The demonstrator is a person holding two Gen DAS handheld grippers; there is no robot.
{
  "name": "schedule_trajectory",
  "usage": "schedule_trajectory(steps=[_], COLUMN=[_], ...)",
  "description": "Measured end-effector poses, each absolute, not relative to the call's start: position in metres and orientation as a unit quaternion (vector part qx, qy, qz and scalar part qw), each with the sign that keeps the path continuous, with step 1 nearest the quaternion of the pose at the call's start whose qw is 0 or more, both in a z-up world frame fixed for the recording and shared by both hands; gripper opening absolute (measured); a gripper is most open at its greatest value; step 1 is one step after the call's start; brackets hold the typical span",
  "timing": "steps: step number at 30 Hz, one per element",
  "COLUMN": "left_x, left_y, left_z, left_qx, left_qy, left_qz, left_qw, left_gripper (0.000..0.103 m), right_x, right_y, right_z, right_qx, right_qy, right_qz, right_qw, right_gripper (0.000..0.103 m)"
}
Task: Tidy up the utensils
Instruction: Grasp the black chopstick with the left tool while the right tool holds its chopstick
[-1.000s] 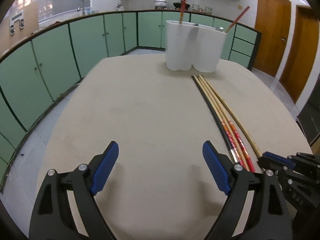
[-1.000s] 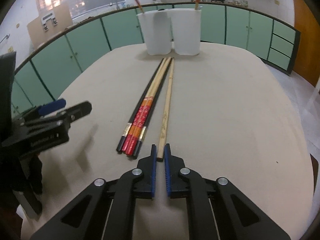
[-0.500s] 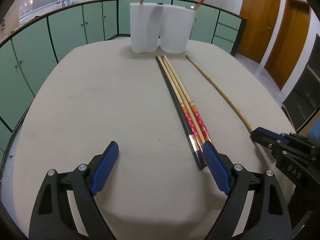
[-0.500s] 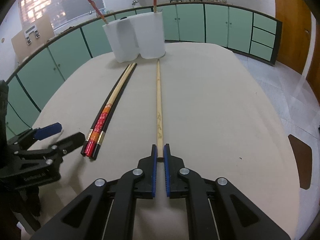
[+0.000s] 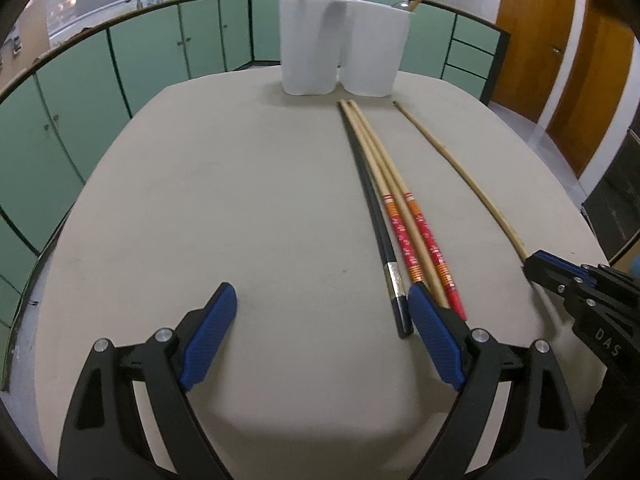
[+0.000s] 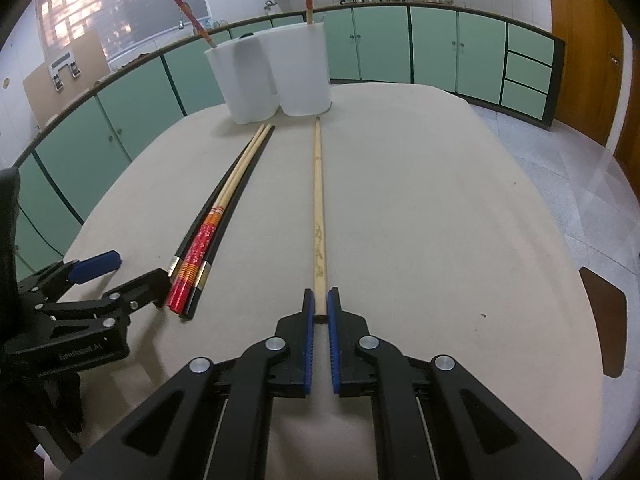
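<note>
Green kitchen cabinets [image 6: 434, 46] ring a beige table [image 5: 248, 208]. At its far edge stand two white holders [image 5: 340, 60] side by side, each with a red-topped chopstick upright inside. A bundle of chopsticks [image 5: 394, 216], black ones and red-banded bamboo ones, lies lengthwise on the table. Apart from it, to the right, lies a plain bamboo chopstick [image 6: 319, 208]. The left claw [image 5: 324, 340] hovers wide open, gripping nothing. The right claw [image 6: 318, 316] is clamped on the plain chopstick's near end.
</note>
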State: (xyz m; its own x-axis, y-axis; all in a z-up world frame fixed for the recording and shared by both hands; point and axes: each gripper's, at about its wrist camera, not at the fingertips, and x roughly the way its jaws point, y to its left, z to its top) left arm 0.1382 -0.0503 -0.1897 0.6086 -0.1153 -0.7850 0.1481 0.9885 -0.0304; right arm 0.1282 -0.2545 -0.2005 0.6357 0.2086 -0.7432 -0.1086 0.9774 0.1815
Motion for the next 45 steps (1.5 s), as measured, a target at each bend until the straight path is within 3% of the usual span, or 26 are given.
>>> schedule_trajectory(steps=[12,24,32,40,45], left_x=[0.121,0.118,0.121,0.124,0.125], left_y=[-0.047,-0.054,-0.047,-0.055,-0.054], left_z=[-0.188,-0.188,-0.187,-0.187,-0.187], left_qx=[0.031,0.034,0.007,0.010,0.006], left_qy=[0.435,0.433,0.430,0.430,0.431], left_qz=[-0.105,-0.097,-0.091,-0.100,-0.103], left_qw=[0.894,0.895,0.898,0.897,0.896], left_gripper=[0.082,0.062,0.039,0.038,0.015], right_x=[0.122,0.118,0.127,0.127,0.129], right_y=[-0.258,-0.255,-0.250,-0.248,-0.255], right_z=[-0.200,-0.200,-0.200,-0.201,-0.201], right_qx=[0.047,0.036,0.030,0.030,0.047], right_qy=[0.414,0.415,0.418,0.421,0.422], right_qz=[0.104,0.119,0.111,0.111,0.108], right_qw=[0.903,0.901,0.901,0.900,0.899], right_gripper=[0.018,0.018,0.018,0.018,0.007])
